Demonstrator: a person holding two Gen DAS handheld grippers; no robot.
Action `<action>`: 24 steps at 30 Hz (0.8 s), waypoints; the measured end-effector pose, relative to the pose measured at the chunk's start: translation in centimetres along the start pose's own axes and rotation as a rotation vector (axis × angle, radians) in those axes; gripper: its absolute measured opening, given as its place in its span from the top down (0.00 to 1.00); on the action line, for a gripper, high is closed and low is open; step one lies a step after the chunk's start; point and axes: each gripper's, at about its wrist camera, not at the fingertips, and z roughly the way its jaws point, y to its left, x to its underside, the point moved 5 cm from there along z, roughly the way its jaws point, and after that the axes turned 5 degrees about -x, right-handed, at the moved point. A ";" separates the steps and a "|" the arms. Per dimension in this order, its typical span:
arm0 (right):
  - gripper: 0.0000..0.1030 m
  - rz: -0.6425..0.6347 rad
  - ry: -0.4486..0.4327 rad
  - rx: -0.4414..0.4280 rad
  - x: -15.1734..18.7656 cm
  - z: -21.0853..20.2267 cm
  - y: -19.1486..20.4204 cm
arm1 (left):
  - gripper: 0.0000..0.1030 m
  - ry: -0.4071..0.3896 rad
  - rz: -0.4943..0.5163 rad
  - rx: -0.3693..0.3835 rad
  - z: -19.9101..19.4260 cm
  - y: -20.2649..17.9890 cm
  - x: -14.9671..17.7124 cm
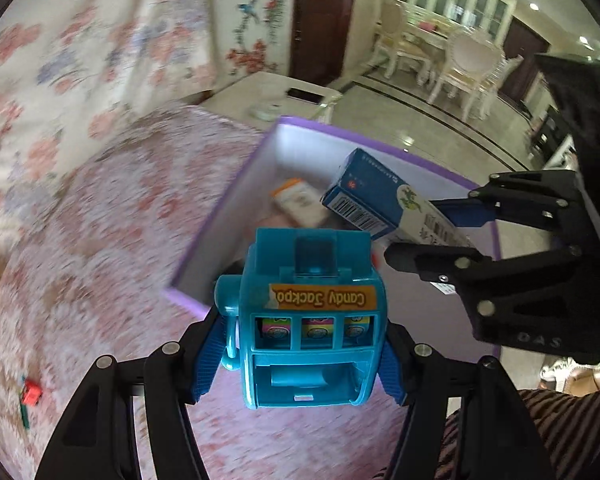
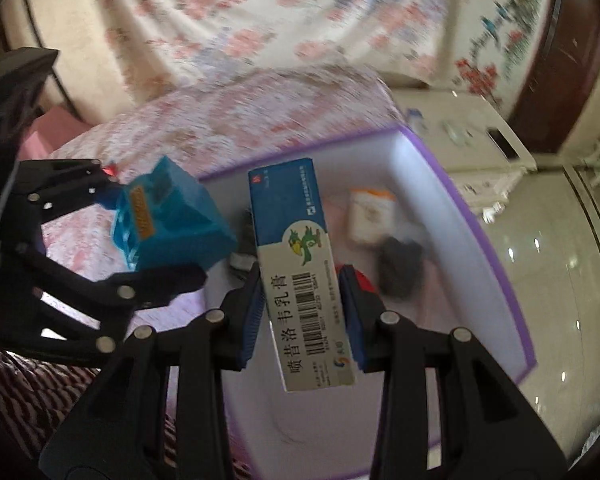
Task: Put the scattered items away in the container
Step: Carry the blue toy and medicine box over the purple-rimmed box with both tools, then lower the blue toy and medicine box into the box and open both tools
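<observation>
My left gripper (image 1: pixel 306 344) is shut on a turquoise toy candy machine (image 1: pixel 308 320), held over the near edge of the purple-rimmed white box (image 1: pixel 220 216). In the right wrist view the same toy (image 2: pixel 168 220) hangs at the left beside the box. My right gripper (image 2: pixel 300 304) is shut on a blue and white carton (image 2: pixel 300 272), held above the box's (image 2: pixel 480 216) inside. The carton (image 1: pixel 380 196) also shows in the left wrist view with the right gripper (image 1: pixel 440 236) coming in from the right. Inside the box lie a white and orange packet (image 2: pixel 370 216) and a dark object (image 2: pixel 400 266).
The box rests on a bed with a pink patterned cover (image 1: pixel 100 240). A small red item (image 1: pixel 31 394) lies on the cover at the far left. A white side table (image 2: pixel 468 136) stands past the bed, with glossy floor (image 2: pixel 540 264) beside it. A striped sleeve (image 1: pixel 540 432) shows low.
</observation>
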 end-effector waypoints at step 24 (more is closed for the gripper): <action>0.61 0.100 0.238 -0.012 5.1 5.0 -9.4 | 0.37 0.273 0.137 0.043 10.4 -9.2 0.3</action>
